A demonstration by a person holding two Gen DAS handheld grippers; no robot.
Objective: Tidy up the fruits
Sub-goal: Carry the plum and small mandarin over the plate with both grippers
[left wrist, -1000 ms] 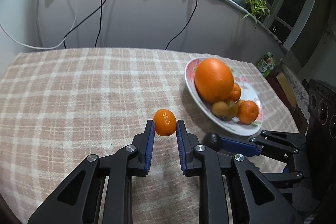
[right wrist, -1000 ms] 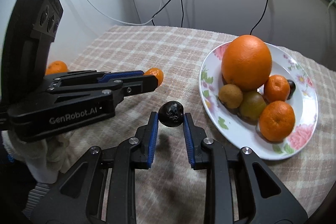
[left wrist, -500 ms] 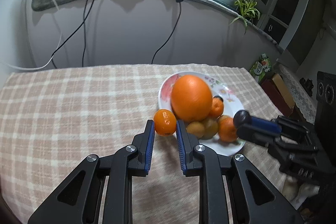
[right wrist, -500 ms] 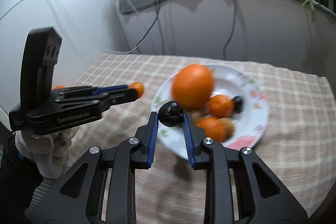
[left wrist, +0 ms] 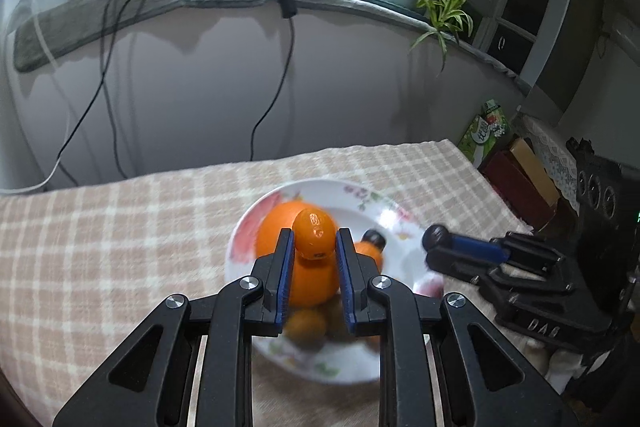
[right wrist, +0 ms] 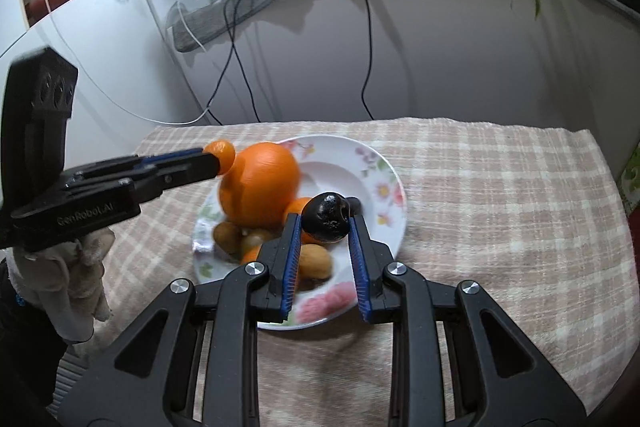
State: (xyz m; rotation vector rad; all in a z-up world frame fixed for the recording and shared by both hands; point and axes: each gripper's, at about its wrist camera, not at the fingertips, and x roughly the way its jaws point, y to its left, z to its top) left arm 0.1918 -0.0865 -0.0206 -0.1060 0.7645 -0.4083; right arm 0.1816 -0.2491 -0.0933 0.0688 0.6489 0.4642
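The left gripper (left wrist: 314, 247) is closed on a small oval orange fruit (left wrist: 313, 234), pinched between its blue pads at the very tips, and holds it in the air above the plate (left wrist: 394, 217). In the right wrist view the same small fruit (right wrist: 219, 151) shows at the end of that gripper's fingers, just beside the top of the big orange (right wrist: 260, 183).

The right gripper (right wrist: 325, 223) is likewise closed, its pads clamped on a dark, wrinkled round fruit (right wrist: 327, 217), which hangs over the middle of the plate (right wrist: 384, 163).

The plate is white with a flower pattern and sits on a table covered with a beige checked cloth (right wrist: 500, 187), towards the cloth's far edge by the wall. On the plate lie the big orange, a few smaller orange fruits, some brownish ones (right wrist: 316, 261) and another small dark one at the back. A gloved hand (right wrist: 68, 275) grips the left tool's handle at the table's left edge.
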